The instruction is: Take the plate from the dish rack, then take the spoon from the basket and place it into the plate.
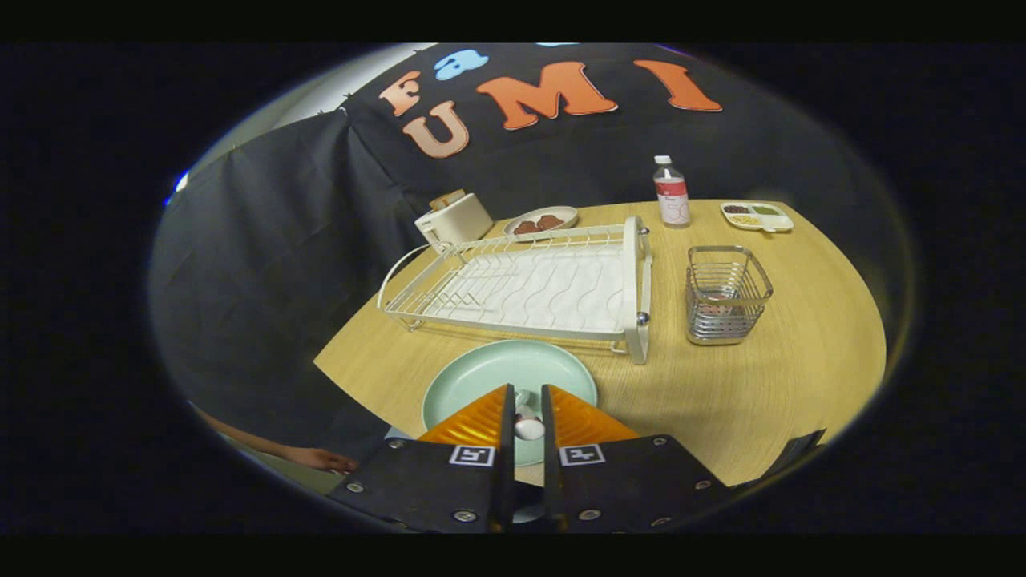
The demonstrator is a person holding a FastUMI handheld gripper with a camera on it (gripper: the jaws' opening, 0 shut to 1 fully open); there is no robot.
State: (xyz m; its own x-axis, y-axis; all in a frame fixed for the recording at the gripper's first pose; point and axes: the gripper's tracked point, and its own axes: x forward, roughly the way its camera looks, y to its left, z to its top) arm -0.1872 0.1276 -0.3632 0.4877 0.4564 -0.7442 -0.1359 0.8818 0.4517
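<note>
Nearest of all, the tongs [527, 417] stand close together with a slim gap between their fingers, and in that gap sits the spoon [527, 423]: a pale rounded end toward the camera, the rest running straight ahead along the fingers, so its long axis points away toward the dish rack. Both fingers appear to press on it from either side. How much of the spoon reaches forward is hidden by the fingers.

Directly beneath and just ahead of the fingers lies the plate [489, 375], a pale green round dish flat on the tabletop [761, 401], with the spoon held over its near part. Whether the spoon touches the plate I cannot tell.

Just beyond the plate stands the white wire dish rack [529, 284], its slots bare. Right of it, apart from it, is the metal wire basket [727, 295], upright. Farther back are a toaster [454, 219] with bread in it, a small dish of brown food [541, 222], a bottle [672, 192] standing upright, and a divided tray [757, 215] of snacks. Nothing stands between the tongs and the plate. A person's hand [325, 459] rests low beside the tabletop's edge, left of the tongs.
</note>
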